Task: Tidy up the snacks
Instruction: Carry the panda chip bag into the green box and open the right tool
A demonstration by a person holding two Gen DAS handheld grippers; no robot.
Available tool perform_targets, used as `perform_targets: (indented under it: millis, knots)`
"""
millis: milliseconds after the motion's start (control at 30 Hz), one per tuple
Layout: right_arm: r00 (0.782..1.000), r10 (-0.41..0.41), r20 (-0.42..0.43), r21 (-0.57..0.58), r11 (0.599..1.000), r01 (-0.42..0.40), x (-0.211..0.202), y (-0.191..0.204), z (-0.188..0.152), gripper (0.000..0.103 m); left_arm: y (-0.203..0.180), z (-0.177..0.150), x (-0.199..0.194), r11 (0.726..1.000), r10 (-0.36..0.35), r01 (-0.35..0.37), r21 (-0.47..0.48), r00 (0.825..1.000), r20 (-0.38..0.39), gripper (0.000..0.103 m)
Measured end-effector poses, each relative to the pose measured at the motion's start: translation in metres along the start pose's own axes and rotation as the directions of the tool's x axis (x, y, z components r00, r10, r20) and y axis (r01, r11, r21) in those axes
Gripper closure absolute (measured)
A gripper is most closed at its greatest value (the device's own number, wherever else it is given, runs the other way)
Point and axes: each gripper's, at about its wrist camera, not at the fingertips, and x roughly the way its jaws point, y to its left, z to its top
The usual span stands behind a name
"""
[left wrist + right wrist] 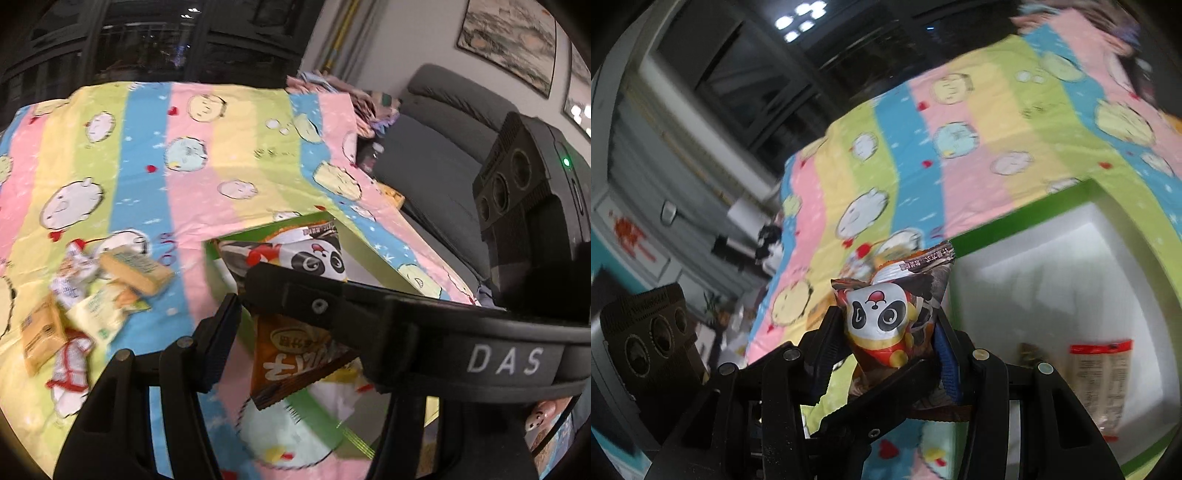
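My right gripper is shut on a panda snack packet and holds it above the left edge of a green-rimmed white box. In the left wrist view the same packet shows over the box, with the right gripper's arm crossing in front. My left gripper has an orange-brown snack packet between its jaws, beside the box's near wall. A pile of loose snacks lies on the striped cartoon cloth at the left.
A red-topped noodle-like packet and a dark packet lie inside the box. A grey sofa stands right of the table. Dark windows are behind the table's far edge.
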Motion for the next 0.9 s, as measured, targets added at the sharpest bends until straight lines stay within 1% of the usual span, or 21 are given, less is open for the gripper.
perform_targets:
  millis: [67, 167, 200, 333, 433, 667, 833, 900]
  knots:
    - [1.000, -0.009, 0.016, 0.042, 0.999, 0.009, -0.005, -0.019, 0.004, 0.053, -0.008, 0.003, 0.013, 1.000, -0.016, 0.016, 0.008, 1.000, -0.012, 0.044]
    - [0.999, -0.025, 0.024, 0.113, 0.993, 0.022, -0.008, -0.045, 0.008, 0.053, -0.014, 0.007, 0.037, 0.999, -0.038, 0.037, -0.007, 0.998, -0.054, 0.044]
    - [0.999, -0.029, 0.021, 0.129, 0.991, 0.026, -0.008, -0.050, 0.008, 0.053, -0.014, 0.008, 0.048, 0.999, -0.035, 0.033, -0.020, 0.996, -0.077, 0.044]
    - [0.998, -0.064, 0.019, 0.178, 0.982, 0.059, -0.007, -0.072, 0.012, 0.053, -0.016, 0.009, 0.072, 0.999, -0.037, 0.032, -0.040, 0.991, -0.127, 0.045]
    - [0.995, -0.102, 0.009, 0.206, 0.974, 0.098, 0.000, -0.083, 0.013, 0.056, -0.019, 0.009, 0.087, 0.999, -0.026, 0.019, -0.042, 0.986, -0.164, 0.045]
    - [0.992, -0.125, -0.029, 0.263, 0.956, 0.128, 0.011, -0.106, 0.014, 0.056, -0.017, 0.006, 0.108, 0.998, -0.028, 0.014, -0.065, 0.974, -0.224, 0.045]
    - [0.992, -0.120, -0.030, 0.302, 0.945, 0.124, 0.012, -0.116, 0.014, 0.057, -0.023, 0.006, 0.113, 1.000, 0.014, -0.020, -0.021, 0.974, -0.228, 0.041]
    - [0.991, -0.126, -0.040, 0.313, 0.941, 0.132, 0.014, -0.119, 0.014, 0.058, -0.025, 0.005, 0.114, 0.999, 0.039, -0.041, -0.004, 0.973, -0.228, 0.042]
